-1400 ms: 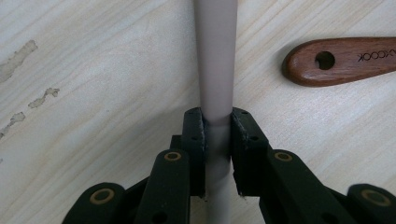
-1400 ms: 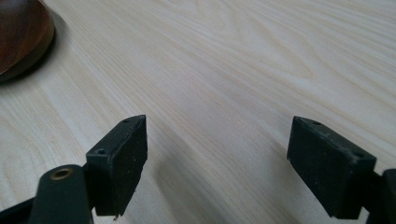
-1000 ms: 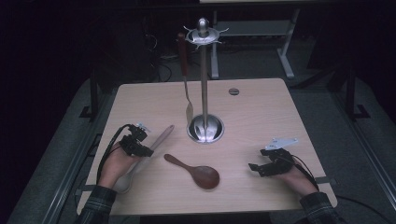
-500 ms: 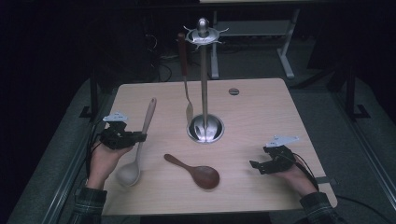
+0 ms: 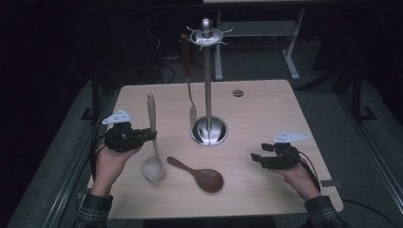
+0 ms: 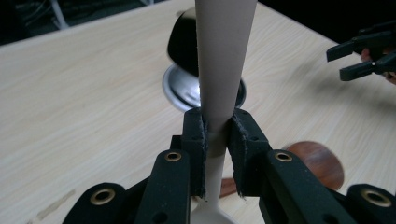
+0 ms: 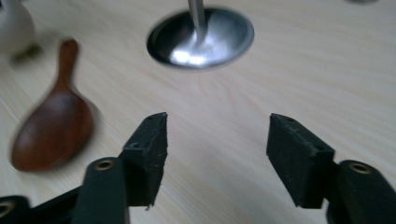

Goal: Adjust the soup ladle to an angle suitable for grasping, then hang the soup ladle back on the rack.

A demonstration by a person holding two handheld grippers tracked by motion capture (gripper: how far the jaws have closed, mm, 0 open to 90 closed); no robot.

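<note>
The left claw (image 5: 142, 137) pinches the neck of a pale ladle (image 5: 152, 142), handle pointing up and away, bowl low near the surface (image 5: 266, 109). The utensil stand (image 5: 207, 85) carries one hung utensil, a wood-handled spatula (image 5: 188, 78); the other hooks look free. A dark wooden spoon (image 5: 197, 174) lies flat in front of the stand's base. The right claw (image 5: 259, 159) hovers spread and empty. Judging by this, one piece is hung, the ladle is underway, the spoon remains

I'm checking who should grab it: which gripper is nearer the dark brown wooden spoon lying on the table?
Left, narrowly. The left gripper, shut on the pale beige ladle, sits just beyond the dark brown wooden spoon's handle tip; the right gripper, open, hovers farther off past its bowl.
</note>
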